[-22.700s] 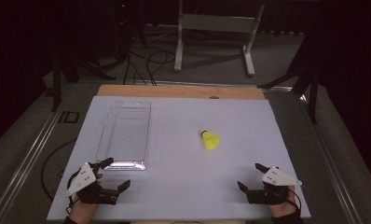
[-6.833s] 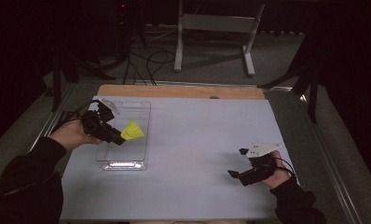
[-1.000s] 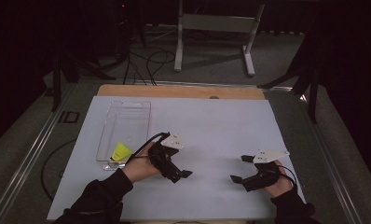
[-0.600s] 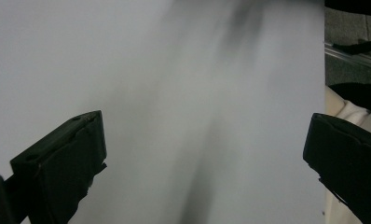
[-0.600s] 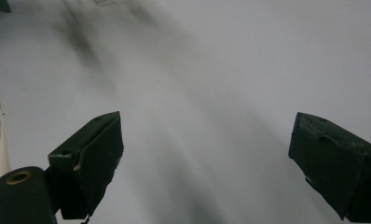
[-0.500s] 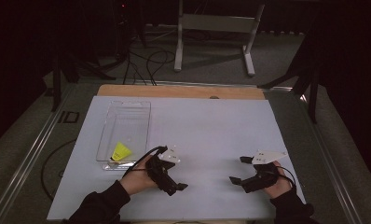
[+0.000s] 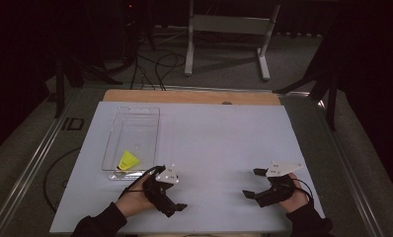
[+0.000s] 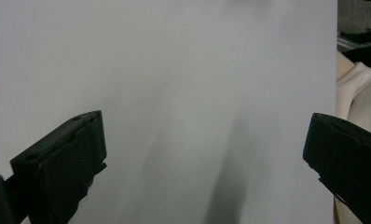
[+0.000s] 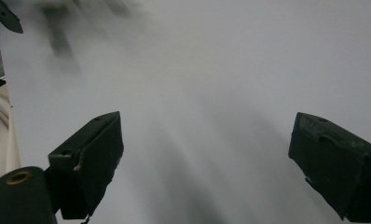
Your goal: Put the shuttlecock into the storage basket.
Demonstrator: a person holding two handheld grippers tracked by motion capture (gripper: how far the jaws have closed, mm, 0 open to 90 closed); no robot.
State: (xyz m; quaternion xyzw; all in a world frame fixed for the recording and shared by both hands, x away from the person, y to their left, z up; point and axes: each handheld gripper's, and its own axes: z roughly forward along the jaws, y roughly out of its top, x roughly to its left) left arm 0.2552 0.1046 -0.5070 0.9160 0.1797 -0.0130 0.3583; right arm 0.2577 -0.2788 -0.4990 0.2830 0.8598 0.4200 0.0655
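Yellow shuttlecock (image 7: 128, 160) lies inside the clear tray (image 7: 116, 129), near end, apparently dropped there for sorting | left claw (image 7: 174, 208) wide, empty, resting on white bench (image 7: 224, 143) | right claw (image 7: 251, 183) wide, empty, parked opposite.

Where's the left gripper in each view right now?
High view: left gripper lower left, open on the white sheet.
Left gripper view: its jaws at the bottom corners, wide apart.
Right gripper view: a dark blur top left, perhaps it.
Shared landmark: the white sheet.
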